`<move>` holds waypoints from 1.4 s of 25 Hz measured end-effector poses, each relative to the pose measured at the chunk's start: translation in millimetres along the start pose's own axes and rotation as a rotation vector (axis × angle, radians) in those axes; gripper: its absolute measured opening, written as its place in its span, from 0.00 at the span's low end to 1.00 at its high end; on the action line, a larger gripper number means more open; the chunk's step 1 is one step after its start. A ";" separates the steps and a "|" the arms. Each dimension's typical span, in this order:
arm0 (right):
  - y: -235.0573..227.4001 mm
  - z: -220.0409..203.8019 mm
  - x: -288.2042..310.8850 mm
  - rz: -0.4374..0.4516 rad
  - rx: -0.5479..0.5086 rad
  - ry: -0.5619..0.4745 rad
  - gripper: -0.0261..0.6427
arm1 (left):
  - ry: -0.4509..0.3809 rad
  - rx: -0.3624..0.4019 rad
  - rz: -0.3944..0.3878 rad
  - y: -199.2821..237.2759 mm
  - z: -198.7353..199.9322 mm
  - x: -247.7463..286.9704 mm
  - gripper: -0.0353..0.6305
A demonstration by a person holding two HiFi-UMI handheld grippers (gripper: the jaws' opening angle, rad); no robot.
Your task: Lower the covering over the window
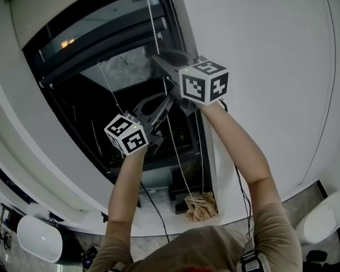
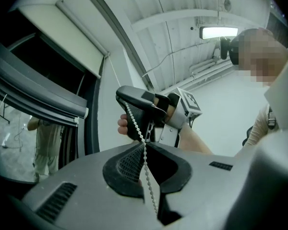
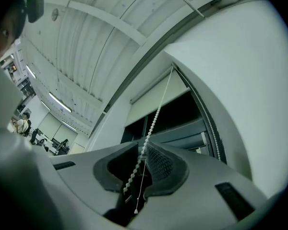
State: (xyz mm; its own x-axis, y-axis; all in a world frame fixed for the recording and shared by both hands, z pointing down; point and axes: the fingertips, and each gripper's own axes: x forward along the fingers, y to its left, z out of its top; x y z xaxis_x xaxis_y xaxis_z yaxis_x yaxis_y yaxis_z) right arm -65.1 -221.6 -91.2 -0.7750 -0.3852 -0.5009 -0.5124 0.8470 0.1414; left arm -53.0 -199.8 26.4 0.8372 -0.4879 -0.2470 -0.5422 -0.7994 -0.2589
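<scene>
1. Looking down in the head view, both arms reach up in front of the window [image 1: 79, 103]. The right hand-held gripper [image 1: 157, 54] is the higher one, its marker cube near the window's right edge. The left hand-held gripper [image 1: 169, 100] sits below it and to the left. A bead chain [image 1: 152, 21] comes down from the top of the picture, passes both sets of jaws and hangs on toward the floor. A woven basket [image 1: 201, 207] stands there by the wall.
2. In the left gripper view, the left hand-held gripper is clenched on the chain, which is pinched at the jaw tips and trails down through the gap behind them. Above the tips, the chain slants up to the dark jaw of the right hand-held gripper. The blind [image 2: 62, 37] is a pale panel rolled high, with dark glass and a grey crossbar [image 2: 38, 97] beneath it.
3. In the right gripper view, the right hand-held gripper is released, its jaws standing slightly apart. The chain runs between them unpinched, beside a thin cord [image 3: 140, 185] with a small tip. The chain climbs toward the blind's right side, and the blind covers only the top strip of the window.
</scene>
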 end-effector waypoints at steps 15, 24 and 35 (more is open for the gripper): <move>11.2 -56.4 -21.5 0.007 0.023 0.100 0.06 | -0.225 0.077 0.142 53.5 96.1 -0.6 0.30; 30.9 -45.7 -32.6 0.025 0.026 0.068 0.06 | -0.100 0.063 0.034 38.3 105.5 52.5 0.15; 30.9 -49.3 -38.2 0.009 0.027 0.119 0.06 | -0.191 -0.084 -0.044 45.8 124.9 49.9 0.16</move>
State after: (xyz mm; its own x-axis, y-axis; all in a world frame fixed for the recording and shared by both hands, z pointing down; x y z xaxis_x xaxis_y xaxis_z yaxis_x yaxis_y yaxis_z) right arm -69.5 -198.8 -25.5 -0.8188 -0.4167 -0.3948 -0.4960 0.8598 0.1212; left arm -44.9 -217.0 -114.4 0.8270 -0.3829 -0.4116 -0.4909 -0.8487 -0.1967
